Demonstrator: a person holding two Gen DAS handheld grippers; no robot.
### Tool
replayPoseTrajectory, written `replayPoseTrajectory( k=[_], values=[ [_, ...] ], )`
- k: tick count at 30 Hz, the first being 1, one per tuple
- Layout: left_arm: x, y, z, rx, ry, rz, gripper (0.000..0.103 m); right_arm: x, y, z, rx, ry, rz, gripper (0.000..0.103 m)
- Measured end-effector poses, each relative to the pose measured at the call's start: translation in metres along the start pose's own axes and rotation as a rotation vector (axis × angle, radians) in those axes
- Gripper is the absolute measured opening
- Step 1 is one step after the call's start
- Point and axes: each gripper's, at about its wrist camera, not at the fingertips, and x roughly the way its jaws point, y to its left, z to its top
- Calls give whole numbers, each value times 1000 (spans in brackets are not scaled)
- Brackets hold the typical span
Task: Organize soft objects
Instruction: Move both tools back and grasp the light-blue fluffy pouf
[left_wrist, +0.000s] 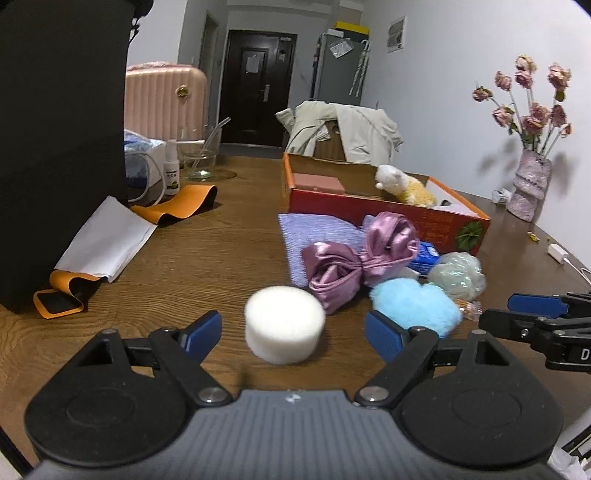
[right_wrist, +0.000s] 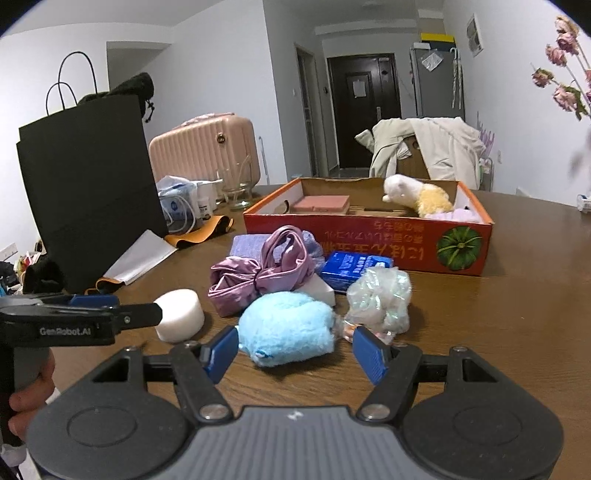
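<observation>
A white round sponge sits on the wooden table just ahead of my open left gripper, between its blue pads. My open right gripper has its pads either side of a fluffy light-blue plush. Beyond lie a purple satin bow, a lilac cloth, a pale mesh puff and a blue packet. The red cardboard box behind holds a white-and-yellow plush toy and a pink block. The left gripper shows in the right wrist view.
A black paper bag stands at the left with white paper and orange straps beside it. A glass bowl, spray bottle and vase of dried roses are further back. A jacket-draped chair stands beyond the table.
</observation>
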Motion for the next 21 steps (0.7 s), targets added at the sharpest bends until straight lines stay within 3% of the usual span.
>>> replayPoseTrajectory(
  k=[11, 14, 17, 21],
  values=[
    [29, -1, 6, 12, 39, -29, 84, 59, 2, 12, -13, 76, 11, 66],
    [31, -1, 9, 7, 36, -20, 78, 69, -1, 10, -2, 98, 21, 65],
    [26, -5, 12, -2, 16, -102, 75, 69, 3, 7, -35, 110, 73, 62],
    [35, -15, 12, -3, 64, -260, 69, 62, 13, 2, -98, 138, 176, 61]
  ],
)
